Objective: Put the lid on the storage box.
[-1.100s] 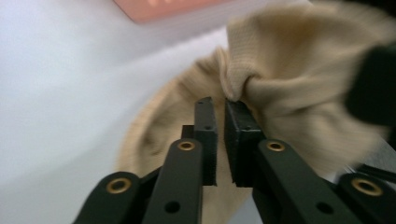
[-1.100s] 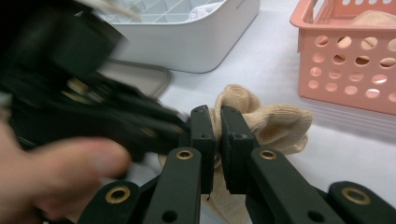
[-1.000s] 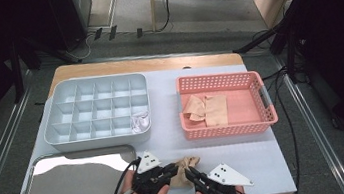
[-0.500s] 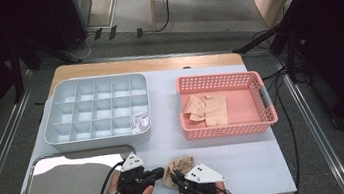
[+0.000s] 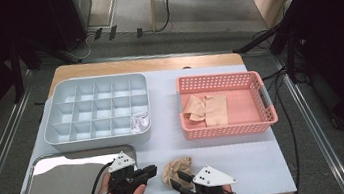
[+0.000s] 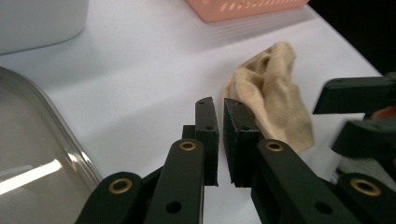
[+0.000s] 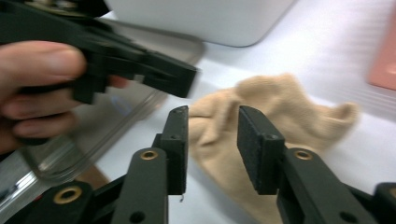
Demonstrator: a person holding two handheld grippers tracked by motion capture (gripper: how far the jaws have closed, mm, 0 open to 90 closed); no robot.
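Beige cloth lies bunched just ahead of both tools

The right tool [image 5: 177,181], its jaws just opened partway with nothing gripped, points at the beige cloth [image 5: 178,166] lying just past its tips. The left tool [image 5: 150,171], nearly closed and empty, sits just left of the cloth on the white tabletop [image 5: 166,128].

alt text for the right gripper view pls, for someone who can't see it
The right gripper, jaws parted and just opened wider, points at a crumpled beige sock lying loose on the white table, with cloth showing in the gap. At upper left a hand holds the left gripper, jaws shut, beside a shiny metal tray.
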